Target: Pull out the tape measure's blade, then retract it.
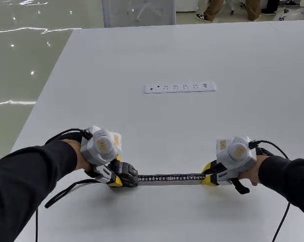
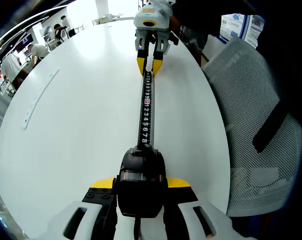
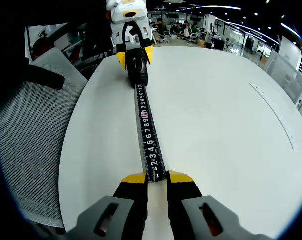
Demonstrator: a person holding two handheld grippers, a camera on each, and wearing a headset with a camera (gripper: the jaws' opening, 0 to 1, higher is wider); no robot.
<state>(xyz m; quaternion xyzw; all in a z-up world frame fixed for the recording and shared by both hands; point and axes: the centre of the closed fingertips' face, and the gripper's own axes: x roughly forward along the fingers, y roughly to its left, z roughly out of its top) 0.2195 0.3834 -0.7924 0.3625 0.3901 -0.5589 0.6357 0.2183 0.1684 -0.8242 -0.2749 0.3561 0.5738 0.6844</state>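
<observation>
- Tape measure (image 1: 124,174) lies at the left of the near part of the white desk (image 1: 192,50). Its black case is low against the desk top and clamped from both sides.
- The left claw (image 2: 140,184) grips that case. Its two yellow-tipped jaws press on opposite sides of the case and are held apart only by its width. A hand (image 1: 81,156) in a dark sleeve holds this claw, and a black cable (image 1: 66,190) trails from it toward the near desk edge.
- The blade (image 1: 169,177) is drawn out of the case and runs straight to the right, low over the desk. I cannot tell whether it touches the desk top. Its dark face with white numerals is turned up, with a small reddish mark partway along.
- A white power strip (image 1: 180,87) lies farther back on the desk, beyond the blade's middle and well apart from both claws.
- The right claw (image 3: 157,178) has its jaws almost together, pinching the free end of the blade between the yellow tips. A second sleeved hand (image 1: 253,172) holds this claw.
- A grey mesh chair (image 2: 251,125) stands just beside the near edge of the desk, seen in both gripper views.
</observation>
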